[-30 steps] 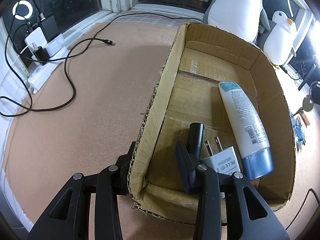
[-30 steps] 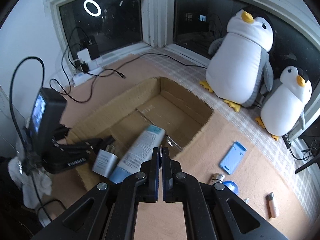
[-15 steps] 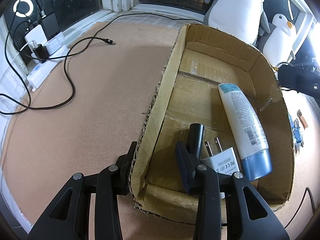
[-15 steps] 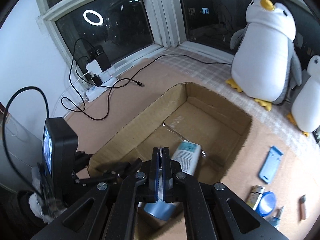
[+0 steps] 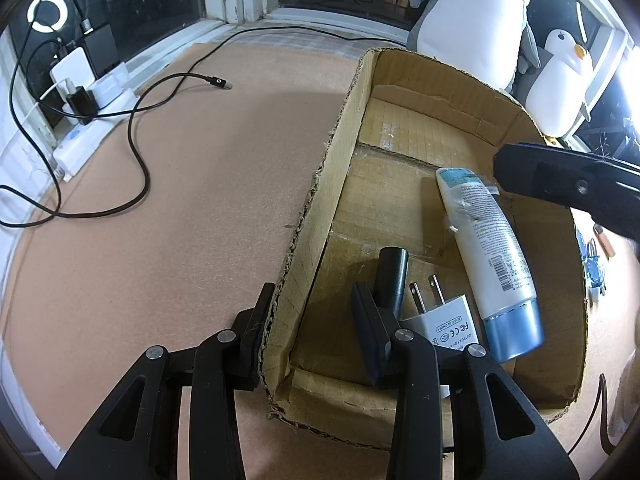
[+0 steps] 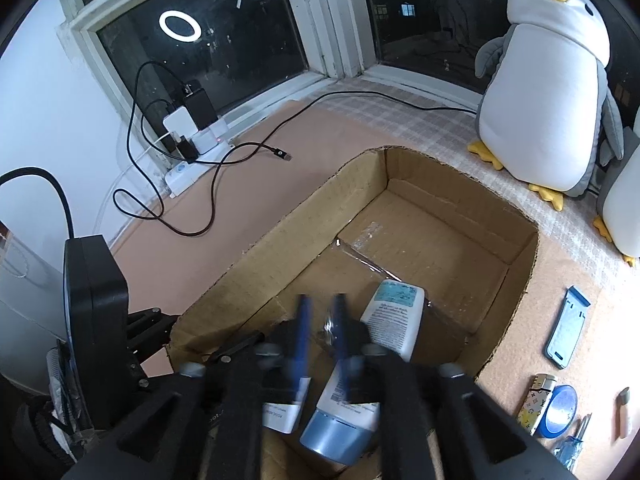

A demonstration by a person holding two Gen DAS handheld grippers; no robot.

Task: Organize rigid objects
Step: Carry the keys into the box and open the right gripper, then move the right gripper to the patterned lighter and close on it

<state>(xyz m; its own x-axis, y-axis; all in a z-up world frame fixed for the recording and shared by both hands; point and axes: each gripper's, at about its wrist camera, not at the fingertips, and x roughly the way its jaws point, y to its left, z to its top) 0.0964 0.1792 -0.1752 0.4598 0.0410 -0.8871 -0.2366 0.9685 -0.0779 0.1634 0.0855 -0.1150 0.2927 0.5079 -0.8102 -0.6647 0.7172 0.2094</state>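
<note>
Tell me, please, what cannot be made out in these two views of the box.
- Right wrist view: the right claw is motion-blurred; whether it grips the glint between its fingers is unclear.
- Left wrist view: the left claw covers the lower end of the white charger, whose print is too small to read.
- Left wrist view: the cardboard box wall hides most small items beyond it.

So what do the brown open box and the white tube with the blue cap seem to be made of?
The brown open box looks like corrugated cardboard, matte: its cut rim is ragged and fibrous, and its walls show a ribbed grid. The white tube with the blue cap is probably soft plastic with a smooth, slightly glossy skin that catches light; its cap looks like harder plastic.
</note>
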